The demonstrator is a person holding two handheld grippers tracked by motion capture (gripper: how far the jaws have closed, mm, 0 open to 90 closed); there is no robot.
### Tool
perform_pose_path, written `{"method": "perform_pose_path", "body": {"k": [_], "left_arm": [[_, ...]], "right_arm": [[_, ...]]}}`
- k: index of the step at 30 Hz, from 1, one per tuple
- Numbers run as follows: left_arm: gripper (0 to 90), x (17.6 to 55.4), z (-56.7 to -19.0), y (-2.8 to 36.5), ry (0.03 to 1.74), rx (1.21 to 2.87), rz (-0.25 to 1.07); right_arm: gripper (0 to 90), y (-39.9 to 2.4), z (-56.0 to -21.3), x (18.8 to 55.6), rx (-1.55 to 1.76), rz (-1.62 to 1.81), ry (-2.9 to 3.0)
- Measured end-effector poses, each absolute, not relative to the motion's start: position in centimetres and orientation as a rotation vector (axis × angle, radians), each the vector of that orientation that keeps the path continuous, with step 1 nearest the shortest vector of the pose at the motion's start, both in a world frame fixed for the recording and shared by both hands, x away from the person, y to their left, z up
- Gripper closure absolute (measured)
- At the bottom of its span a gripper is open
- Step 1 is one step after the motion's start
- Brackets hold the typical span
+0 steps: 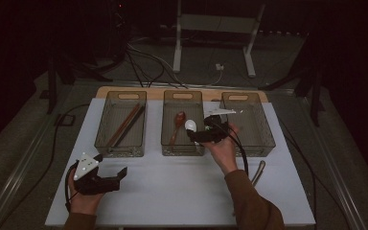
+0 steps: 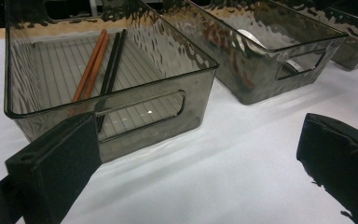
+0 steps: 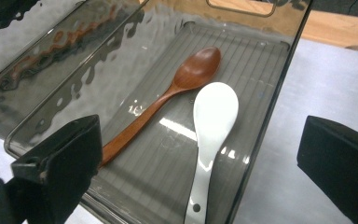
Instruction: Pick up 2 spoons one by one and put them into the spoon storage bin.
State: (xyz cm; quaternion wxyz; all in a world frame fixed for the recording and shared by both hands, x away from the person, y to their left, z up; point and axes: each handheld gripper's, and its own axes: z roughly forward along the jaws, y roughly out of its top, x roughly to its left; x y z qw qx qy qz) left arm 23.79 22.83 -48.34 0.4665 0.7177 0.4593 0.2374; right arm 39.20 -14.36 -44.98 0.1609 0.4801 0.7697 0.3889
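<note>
White ceramic spoon (image 3: 213, 122) lies in middle bin (image 3: 265, 100), beside wooden spoon (image 3: 177, 88). Right tool (image 1: 202, 134) above, jaws wide, empty. Left tool (image 1: 106, 178) open, empty. Spoon stiff, glossy-slick, chippable; grip handle mid-length.

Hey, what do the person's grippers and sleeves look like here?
Both grippers are black with two blocky, padded black jaws. The left gripper and right gripper each carry a pale grey three-cornered plate on top and trail a black cable. The sleeves are brown.
</note>
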Motion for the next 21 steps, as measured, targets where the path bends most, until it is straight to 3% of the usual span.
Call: {"method": "perform_pose_path", "body": {"k": [21], "left_arm": [[0.7,23.5,-48.0,23.0,1.126,1.751,0.632]], "right_arm": [[0.0,-16.9,-43.2,36.9,1.279,1.132,2.202]]}}
